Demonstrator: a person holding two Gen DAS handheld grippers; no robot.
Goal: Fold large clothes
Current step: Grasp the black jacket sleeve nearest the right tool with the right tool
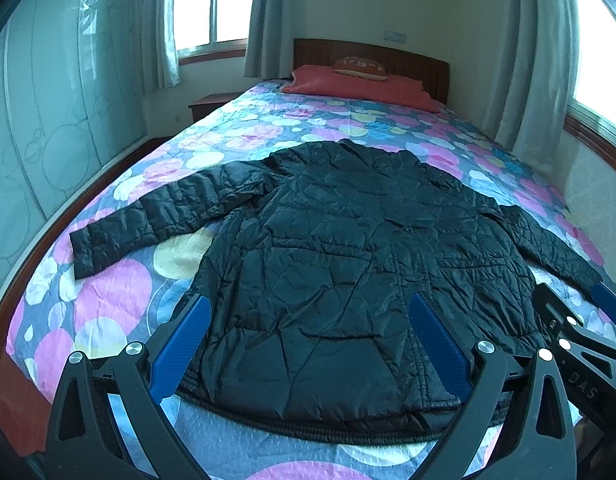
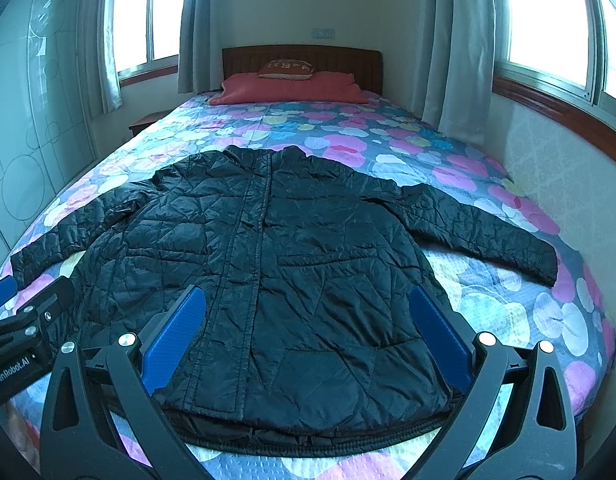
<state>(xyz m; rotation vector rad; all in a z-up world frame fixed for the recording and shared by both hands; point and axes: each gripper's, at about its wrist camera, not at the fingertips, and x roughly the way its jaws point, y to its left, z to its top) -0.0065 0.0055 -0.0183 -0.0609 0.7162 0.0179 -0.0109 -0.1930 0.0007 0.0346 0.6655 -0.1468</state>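
While both tongs hover above the near hem of the jacket [image 1: 348, 260], we find the left tongs [image 1: 312, 344] with fingers spread wide and nothing between them, and the right tongs [image 2: 308, 340] likewise apart and empty. Neither touches the cloth, as far as the wrist views show. In the left view, the right tongs appear at the jacket's right edge, just beside its hem corner.

We note the jacket lies flat and front-up on the bed [image 2: 508, 312], zip line running away from the hem towards the collar. Its left sleeve [image 1: 147, 220] stretches out from the body to the left; its right sleeve [image 2: 488, 228] stretches out to the right. A red pillow [image 2: 291, 88] sits well beyond the collar, by the headboard.

We judge that folding has not begun. To do the first fold well, we would take each sleeve near its cuff, pinch only the top layers, and lay it across the body without dragging the jacket. The padded, slippery shell may slide or spring back, so we recommend a firm, deep pinch and a press along the crease.
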